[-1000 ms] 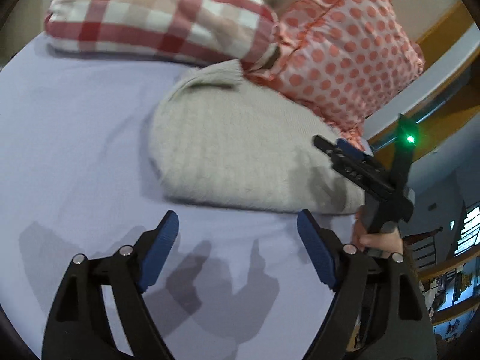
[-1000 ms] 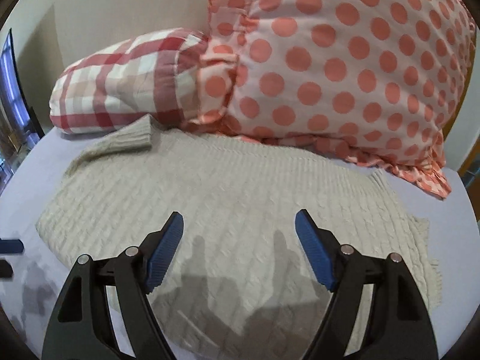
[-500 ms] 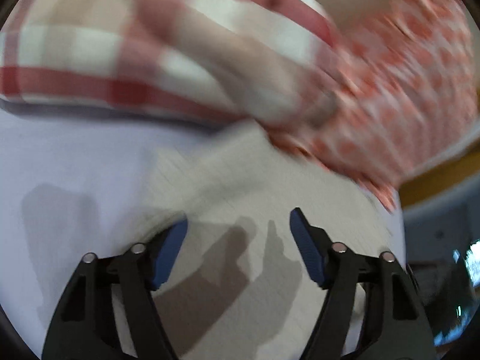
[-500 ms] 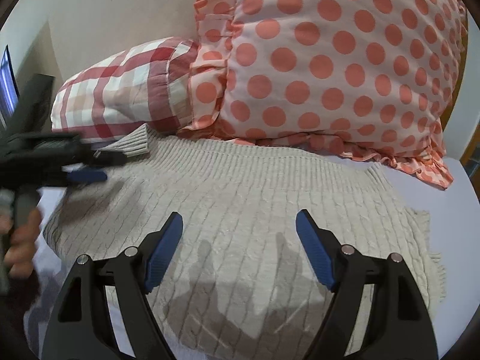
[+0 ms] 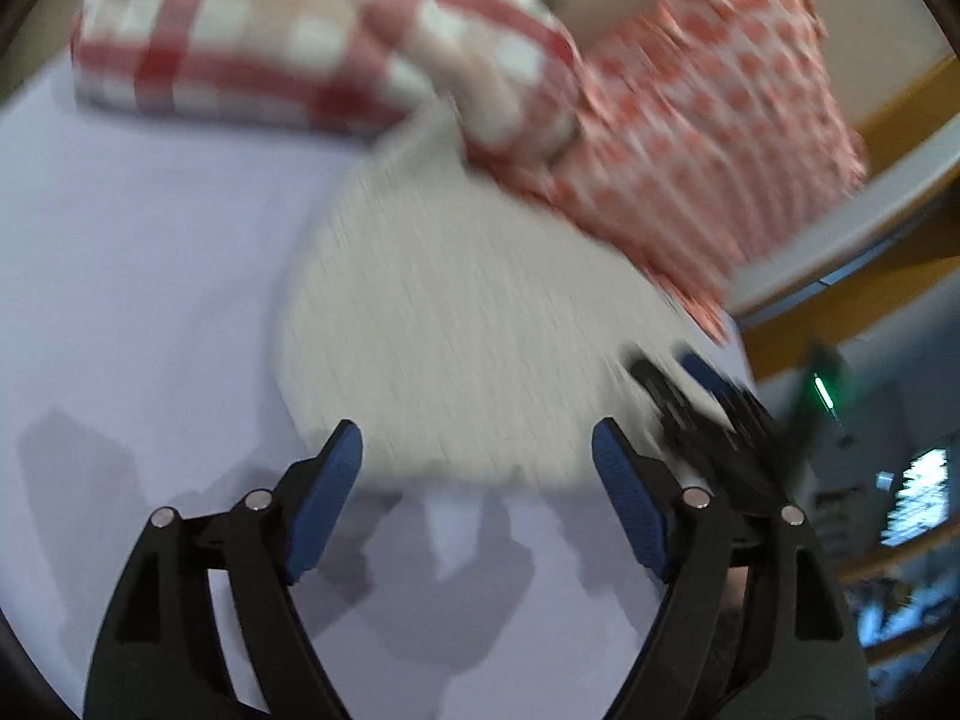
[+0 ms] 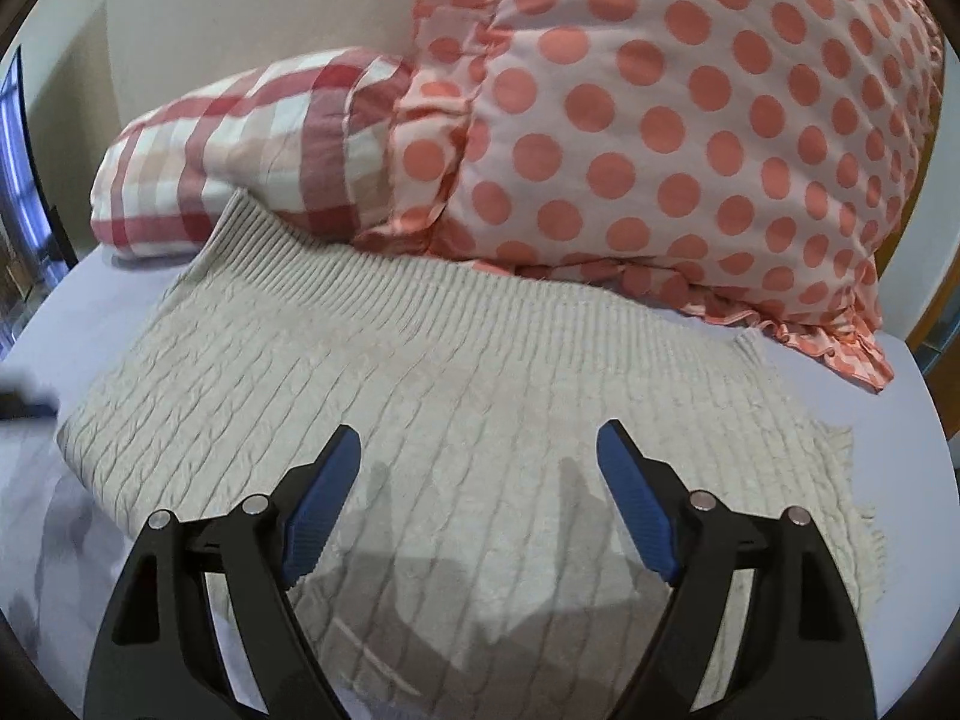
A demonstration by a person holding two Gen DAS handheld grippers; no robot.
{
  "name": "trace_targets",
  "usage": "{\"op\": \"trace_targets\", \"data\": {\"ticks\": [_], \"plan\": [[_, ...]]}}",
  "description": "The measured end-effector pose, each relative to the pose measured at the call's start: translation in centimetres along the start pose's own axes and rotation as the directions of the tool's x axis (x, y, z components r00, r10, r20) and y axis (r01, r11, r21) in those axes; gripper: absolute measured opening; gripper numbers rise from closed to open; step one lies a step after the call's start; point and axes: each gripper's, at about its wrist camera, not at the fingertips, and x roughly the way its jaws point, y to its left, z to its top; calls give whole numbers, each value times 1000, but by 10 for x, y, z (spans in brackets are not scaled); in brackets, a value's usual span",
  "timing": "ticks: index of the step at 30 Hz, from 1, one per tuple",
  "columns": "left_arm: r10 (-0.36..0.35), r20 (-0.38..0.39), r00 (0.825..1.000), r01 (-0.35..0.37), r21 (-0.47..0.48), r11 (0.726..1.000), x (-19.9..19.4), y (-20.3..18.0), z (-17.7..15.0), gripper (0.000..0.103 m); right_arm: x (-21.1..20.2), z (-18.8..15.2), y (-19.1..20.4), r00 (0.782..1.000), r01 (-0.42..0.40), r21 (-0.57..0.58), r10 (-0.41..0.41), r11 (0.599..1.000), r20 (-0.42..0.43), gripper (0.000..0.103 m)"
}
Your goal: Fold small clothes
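Observation:
A beige cable-knit sweater [image 6: 456, 396] lies folded on the lavender bed sheet [image 6: 888, 384], its ribbed hem toward the pillows. My right gripper [image 6: 479, 447] is open and empty, hovering over the sweater's near part. In the blurred left wrist view the sweater [image 5: 456, 324] lies ahead of my left gripper [image 5: 477, 444], which is open and empty at the sweater's near edge. The right gripper [image 5: 702, 384] shows there at the sweater's right side. The left gripper's tip [image 6: 24, 405] shows at the left edge of the right wrist view.
A red-checked pillow [image 6: 240, 150] and a pink polka-dot pillow [image 6: 690, 120] lean against the wall behind the sweater, touching its far edge. The bed's wooden frame [image 5: 900, 102] runs along the right. Bare sheet [image 5: 132, 276] lies to the sweater's left.
My left gripper swung in over the sweater and has pulled back to its near edge. My right gripper moved slightly closer to the pillows. Both stayed open.

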Motion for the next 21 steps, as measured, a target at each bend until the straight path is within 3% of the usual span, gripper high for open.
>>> {"op": "trace_targets", "data": {"ticks": [2, 6, 11, 19, 20, 21], "plan": [[-42, -34, 999, 42, -25, 999, 5, -1, -23, 79, 20, -7, 2, 995, 7, -17, -9, 1000, -98, 83], [-40, -49, 998, 37, -64, 997, 25, -7, -37, 77, 22, -9, -8, 994, -36, 46, 40, 998, -102, 86], [92, 1, 996, -91, -118, 989, 36, 1, -22, 77, 17, -11, -14, 996, -25, 86, 32, 996, -87, 86], [141, 57, 988, -126, -214, 969, 48, 13, 3, 77, 19, -13, -9, 997, -15, 71, 20, 997, -74, 89], [144, 64, 988, -126, -228, 965, 50, 14, 6, 75, 19, -13, -11, 997, -21, 76, 27, 997, -75, 89], [155, 78, 985, -131, -254, 958, 50, 18, 8, 67, 20, -14, -10, 997, -25, 77, 31, 997, -75, 89]]}}
